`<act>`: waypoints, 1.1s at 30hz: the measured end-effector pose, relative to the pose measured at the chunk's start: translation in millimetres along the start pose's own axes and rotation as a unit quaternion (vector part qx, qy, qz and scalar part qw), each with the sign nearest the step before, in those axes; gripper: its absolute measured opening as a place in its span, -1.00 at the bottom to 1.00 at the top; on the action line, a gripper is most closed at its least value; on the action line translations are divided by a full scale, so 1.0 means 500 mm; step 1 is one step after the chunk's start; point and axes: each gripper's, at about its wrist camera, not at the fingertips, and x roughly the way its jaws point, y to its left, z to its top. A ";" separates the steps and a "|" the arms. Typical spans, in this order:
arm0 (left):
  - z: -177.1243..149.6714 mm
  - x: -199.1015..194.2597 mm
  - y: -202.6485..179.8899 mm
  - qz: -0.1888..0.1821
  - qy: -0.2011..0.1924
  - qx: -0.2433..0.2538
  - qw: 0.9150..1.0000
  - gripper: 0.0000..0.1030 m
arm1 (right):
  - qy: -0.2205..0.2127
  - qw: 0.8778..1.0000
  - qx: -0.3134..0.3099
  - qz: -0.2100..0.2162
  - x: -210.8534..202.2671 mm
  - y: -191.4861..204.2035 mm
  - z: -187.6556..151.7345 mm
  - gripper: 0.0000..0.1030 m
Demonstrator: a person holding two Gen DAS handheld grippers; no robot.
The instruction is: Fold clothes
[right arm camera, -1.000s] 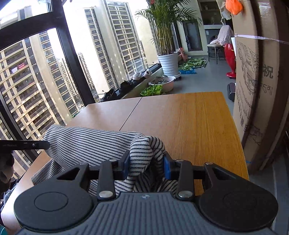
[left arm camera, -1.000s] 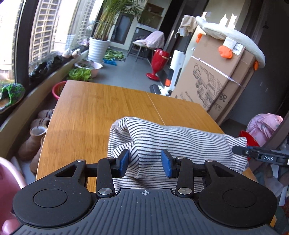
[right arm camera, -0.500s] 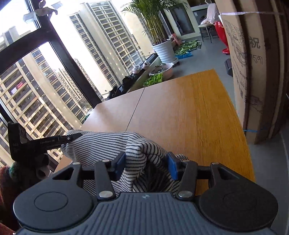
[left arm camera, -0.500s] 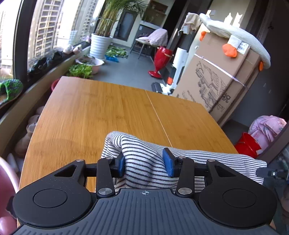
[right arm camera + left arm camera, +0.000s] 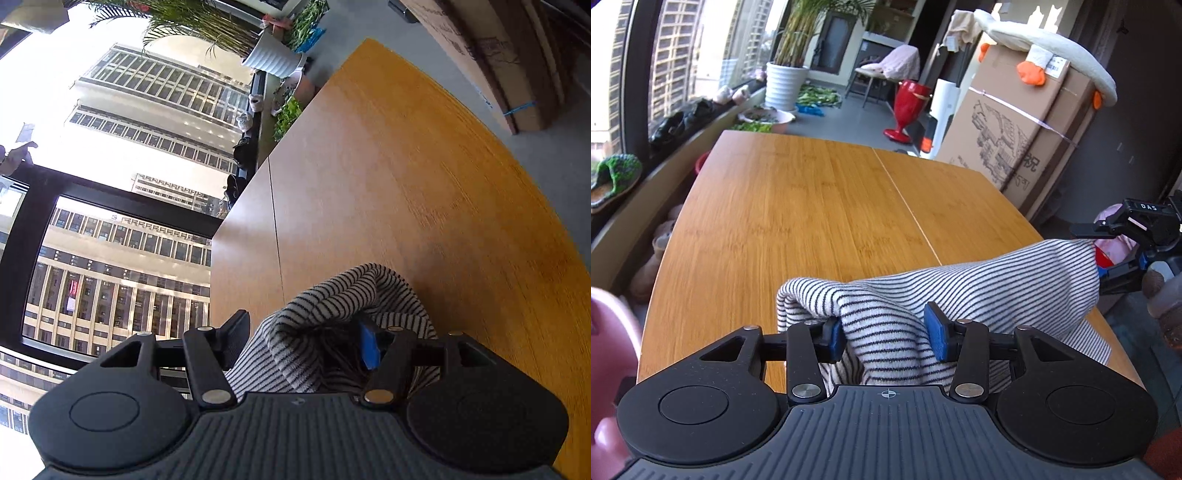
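Note:
A black-and-white striped garment (image 5: 960, 291) hangs stretched between my two grippers above the near end of the wooden table (image 5: 820, 206). My left gripper (image 5: 884, 334) is shut on a bunched fold of it between blue pads. My right gripper (image 5: 303, 341) is shut on the other end of the garment (image 5: 332, 314), and its view is rolled strongly to one side. The right gripper also shows in the left wrist view (image 5: 1123, 229) at the far right, holding the cloth's corner.
A large cardboard box (image 5: 1015, 144) with a plush goose (image 5: 1045, 62) on top stands right of the table. A window wall with shoes on the sill (image 5: 672, 125) runs along the left. A potted palm (image 5: 785, 85) and a red stool (image 5: 908, 110) stand beyond the table.
Both grippers have lifted and pulled apart, stretching the garment out between them. The right gripper has rolled sharply sideways. Both stay shut on the cloth.

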 end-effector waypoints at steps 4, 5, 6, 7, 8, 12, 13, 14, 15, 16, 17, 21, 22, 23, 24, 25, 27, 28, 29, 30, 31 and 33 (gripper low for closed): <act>0.014 -0.024 0.036 -0.015 -0.001 -0.072 0.997 0.39 | 0.008 0.998 -0.052 -0.022 0.019 0.012 -0.004 -0.33; 0.019 -0.028 0.051 -0.019 -0.001 -0.101 0.995 0.52 | 0.008 0.998 -0.058 -0.018 0.013 0.010 -0.008 -0.36; 0.023 -0.029 0.064 -0.022 0.001 -0.125 0.992 0.73 | 0.006 0.998 -0.063 -0.018 0.007 0.008 -0.013 -0.37; 0.027 -0.023 0.074 -0.021 0.006 -0.139 0.990 0.78 | 0.003 0.997 -0.074 -0.021 0.002 0.007 -0.020 -0.37; 0.031 -0.015 0.083 -0.021 0.013 -0.152 0.988 0.78 | 0.000 0.996 -0.089 -0.025 -0.004 0.006 -0.033 -0.37; 0.030 0.038 0.101 -0.050 0.067 -0.190 0.978 0.54 | 0.003 0.991 -0.132 -0.036 -0.029 0.013 -0.067 -0.37; 0.031 0.048 0.099 -0.050 0.073 -0.182 0.979 0.44 | 0.003 0.990 -0.136 -0.035 -0.032 0.013 -0.068 -0.37; 0.035 0.055 0.096 -0.048 0.069 -0.167 0.982 0.39 | 0.003 0.990 -0.137 -0.034 -0.033 0.011 -0.063 -0.38; 0.042 0.062 0.095 -0.048 0.064 -0.156 0.984 0.26 | 0.001 0.990 -0.136 -0.033 -0.030 0.009 -0.057 -0.41; 0.049 0.069 0.095 -0.049 0.058 -0.146 0.986 0.11 | -0.004 0.990 -0.136 -0.032 -0.023 0.008 -0.045 -0.45; 0.059 0.076 0.095 -0.049 0.051 -0.137 0.988 0.01 | -0.012 0.990 -0.139 -0.031 -0.011 0.011 -0.030 -0.52; 0.144 0.118 0.088 -0.018 -0.001 -0.107 0.994 -0.28 | -0.065 0.983 -0.166 -0.040 0.054 0.056 0.039 -0.65; 0.164 0.124 0.084 -0.007 -0.016 -0.095 0.995 -0.32 | -0.084 0.978 -0.184 -0.042 0.063 0.074 0.051 -0.66; 0.168 0.125 0.084 -0.006 -0.019 -0.094 0.995 -0.32 | -0.105 0.972 -0.207 -0.046 0.069 0.095 0.061 -0.67; 0.172 0.126 0.085 -0.004 -0.023 -0.092 0.995 -0.32 | -0.122 0.966 -0.224 -0.046 0.071 0.113 0.067 -0.68; 0.177 0.127 0.085 -0.003 -0.027 -0.091 0.995 -0.32 | -0.131 0.962 -0.235 -0.045 0.070 0.124 0.069 -0.68; 0.185 0.129 0.086 0.000 -0.034 -0.088 0.996 -0.32 | -0.141 0.957 -0.249 -0.049 0.066 0.125 0.066 -0.68; 0.189 0.130 0.087 0.001 -0.038 -0.087 0.996 -0.28 | -0.139 0.958 -0.247 -0.053 0.066 0.115 0.063 -0.68; 0.185 0.132 0.090 0.002 -0.037 -0.088 0.995 -0.27 | -0.130 0.961 -0.239 -0.057 0.068 0.098 0.060 -0.68; 0.167 0.135 0.097 0.001 -0.028 -0.096 0.995 -0.25 | -0.121 0.964 -0.230 -0.061 0.071 0.080 0.057 -0.68; 0.149 0.135 0.102 -0.003 -0.023 -0.103 0.994 -0.25 | -0.112 0.967 -0.220 -0.063 0.073 0.063 0.053 -0.68; 0.112 0.127 0.108 -0.011 -0.021 -0.112 0.993 -0.21 | -0.103 0.972 -0.204 -0.055 0.072 0.032 0.037 -0.66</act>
